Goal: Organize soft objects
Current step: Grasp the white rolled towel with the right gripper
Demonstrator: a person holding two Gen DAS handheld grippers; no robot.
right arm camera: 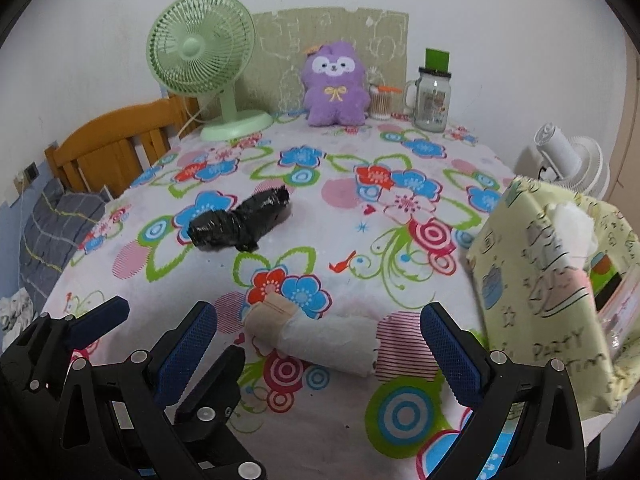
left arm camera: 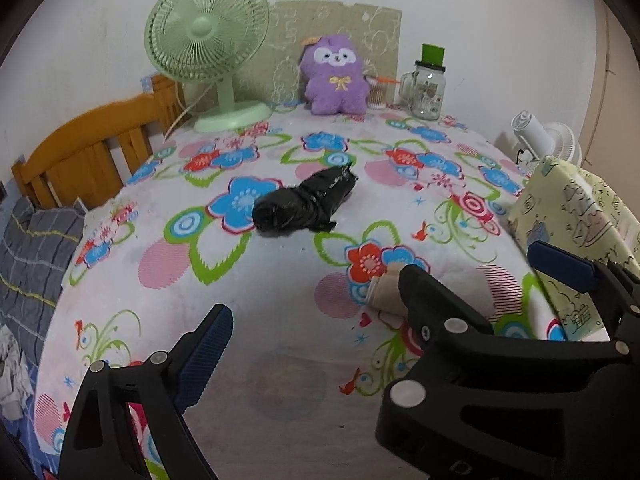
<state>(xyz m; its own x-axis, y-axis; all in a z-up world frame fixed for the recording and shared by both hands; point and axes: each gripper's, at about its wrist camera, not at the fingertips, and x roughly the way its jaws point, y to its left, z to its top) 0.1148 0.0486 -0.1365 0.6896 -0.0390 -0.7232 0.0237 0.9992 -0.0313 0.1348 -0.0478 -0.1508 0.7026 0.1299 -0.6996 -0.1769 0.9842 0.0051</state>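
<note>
Two grippers are over the flowered cloth (right arm camera: 352, 208), side by side. The right gripper (right arm camera: 318, 334) has its jaws spread wide, nothing between the pads but air, and just past them lies one paper roll (right arm camera: 316, 334) flat on the cloth, a beige core end toward the left, white wrap toward the right. The roll lies in line with the gap, untouched by either pad. The left gripper (left arm camera: 316, 320) is wide apart too, holding nothing; from its own camera the same roll (left arm camera: 382, 292) peeks out from behind its right finger, mostly hidden.

Further out, one black bundle (right arm camera: 240, 222), wrapped in shiny plastic, lies alone near the middle of the cloth, well apart from the roll. On the right edge, one pale yellow tissue pack (right arm camera: 548, 264) stands near the right gripper's outer finger, a white tuft sticking out of its top.

At the back, in a row along the wall: one green fan (right arm camera: 204, 56), one purple plush (right arm camera: 336, 86), one small pot of cotton swabs (right arm camera: 380, 102) just beside it, and one glass mug (right arm camera: 432, 96) with a green lid. One white fan (right arm camera: 568, 160) sits off the right edge. One wooden bed rail (right arm camera: 116, 144) shows at left, with one grey checked pillow (right arm camera: 52, 232) below it.
</note>
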